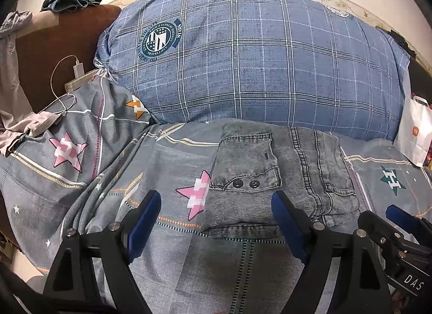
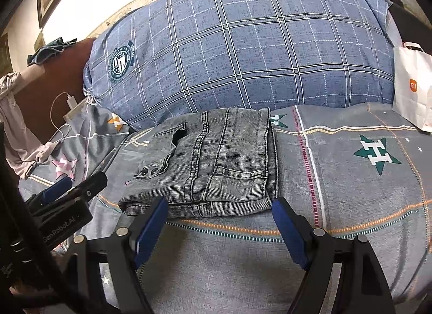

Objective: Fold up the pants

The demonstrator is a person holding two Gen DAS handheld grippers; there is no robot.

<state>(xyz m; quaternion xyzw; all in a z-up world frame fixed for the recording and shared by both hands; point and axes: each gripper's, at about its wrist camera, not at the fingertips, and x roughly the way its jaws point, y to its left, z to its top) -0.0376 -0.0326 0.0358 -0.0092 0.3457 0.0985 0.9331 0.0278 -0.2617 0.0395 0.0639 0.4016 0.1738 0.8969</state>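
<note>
The left gripper (image 1: 216,206) and right gripper (image 2: 220,212) are hovering side by side, both angling downward, their blue-padded fingers (image 1: 144,222) standing wide apart and gripping nothing.

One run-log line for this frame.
pants: folded on bed | left gripper: open, empty | right gripper: open, empty

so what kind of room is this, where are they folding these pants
Most likely a bedroom, on a bed. The folded grey jeans lie on a star-patterned bedsheet, a big blue plaid pillow sits behind them, and a phone charger with its cable rests by the brown headboard.
</note>
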